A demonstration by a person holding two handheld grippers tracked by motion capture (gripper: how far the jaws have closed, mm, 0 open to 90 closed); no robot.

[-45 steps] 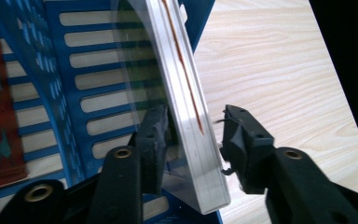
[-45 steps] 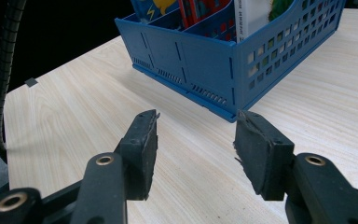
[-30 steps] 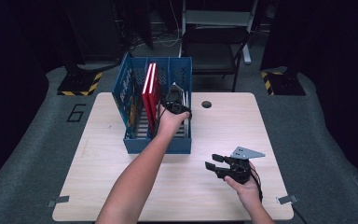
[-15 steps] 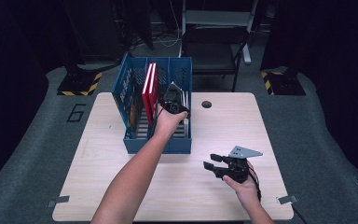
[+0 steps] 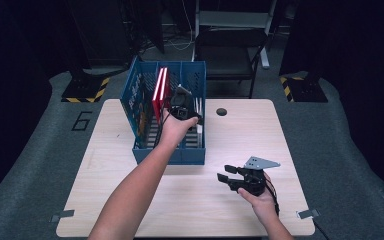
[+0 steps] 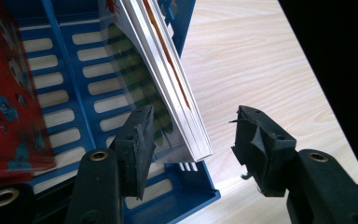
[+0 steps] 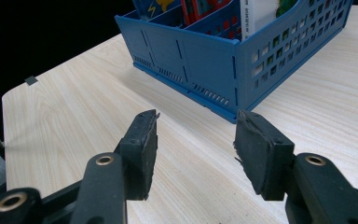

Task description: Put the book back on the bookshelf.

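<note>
High view count: one blue file crate (image 5: 169,150), one red book (image 5: 159,92), one white book (image 6: 168,79).
Writing: "6" on floor (image 5: 81,120).
Your left gripper (image 6: 191,140): jaws spread around the white book, not clamped.
Your right gripper (image 7: 193,147): jaws apart, empty.

One blue plastic slotted file crate (image 5: 169,154) stands on one pale wooden table (image 5: 130,200). Inside the crate: one red-covered book (image 5: 159,92) and one white-paged book (image 6: 168,79). Two black tongs: left (image 6: 191,135), right (image 5: 226,178).
</note>
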